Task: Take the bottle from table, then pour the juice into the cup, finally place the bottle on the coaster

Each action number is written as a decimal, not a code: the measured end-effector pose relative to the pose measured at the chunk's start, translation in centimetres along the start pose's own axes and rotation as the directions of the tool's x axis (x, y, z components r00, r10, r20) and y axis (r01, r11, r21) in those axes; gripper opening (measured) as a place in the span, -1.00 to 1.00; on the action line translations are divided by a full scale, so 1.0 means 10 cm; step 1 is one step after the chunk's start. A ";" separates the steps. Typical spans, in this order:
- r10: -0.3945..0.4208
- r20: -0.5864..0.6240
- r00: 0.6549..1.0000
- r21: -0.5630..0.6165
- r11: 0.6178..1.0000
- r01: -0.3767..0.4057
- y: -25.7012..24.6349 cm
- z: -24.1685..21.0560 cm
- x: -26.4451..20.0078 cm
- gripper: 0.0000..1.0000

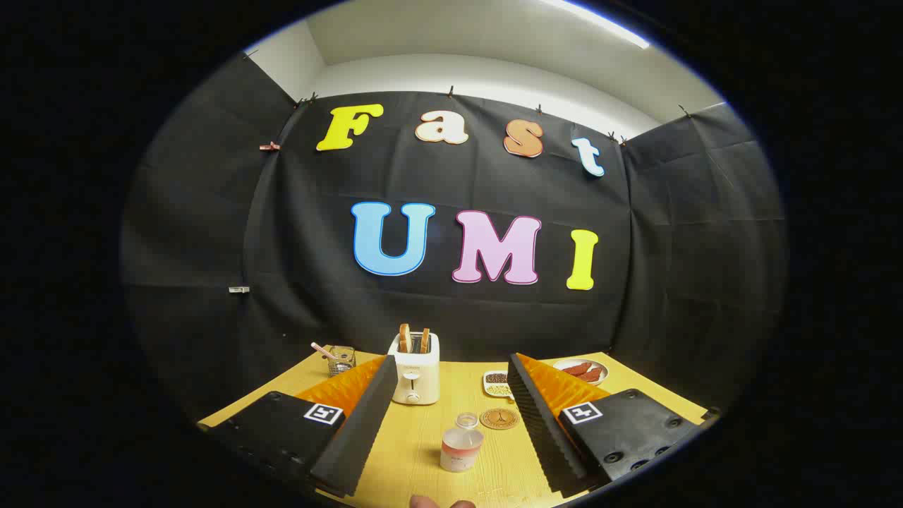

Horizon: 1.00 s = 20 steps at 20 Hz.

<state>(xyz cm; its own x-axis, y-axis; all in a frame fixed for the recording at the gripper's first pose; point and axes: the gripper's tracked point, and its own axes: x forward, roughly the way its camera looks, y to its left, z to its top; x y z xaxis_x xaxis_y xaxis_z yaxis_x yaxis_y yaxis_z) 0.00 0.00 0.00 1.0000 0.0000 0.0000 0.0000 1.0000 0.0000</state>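
Your gripper (451, 423) sits with its two fingers spread wide apart and holding nothing, both tips raised above the yellow wooden table (416, 451). Between the fingers, nearer the right one but clear of both, the small clear plastic bottle (462, 443) stands upright on the table, uncapped, with a shallow layer of pinkish juice in its lower part. Just beyond the bottle and a little to its right lies the round brown coaster (499, 418), flat on the table and apart from the bottle. Farther back, close to the inner edge of your left finger, stands a white two-slot toaster (415, 370) with two slices of toast poking out of the top. Beyond your left finger, near the table's far edge, you can see the small clear glass cup (341, 360) with a straw (323, 351) leaning in it. Beside the right finger sits a small white dish of grains (497, 384), and beyond that finger a white plate of reddish sausages (583, 370). At the near edge of the table, two fingertips of a hand (441, 502) peek up.
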 end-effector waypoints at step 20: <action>0.015 -0.013 1.000 -0.012 1.000 -0.015 0.00 -0.12 -0.06 0.93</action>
<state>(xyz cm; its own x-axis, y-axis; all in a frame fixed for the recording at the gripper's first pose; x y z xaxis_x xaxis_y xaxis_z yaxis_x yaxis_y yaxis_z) -0.56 -0.04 -1.15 0.9998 0.0146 -0.0130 -0.0147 0.9998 -0.0120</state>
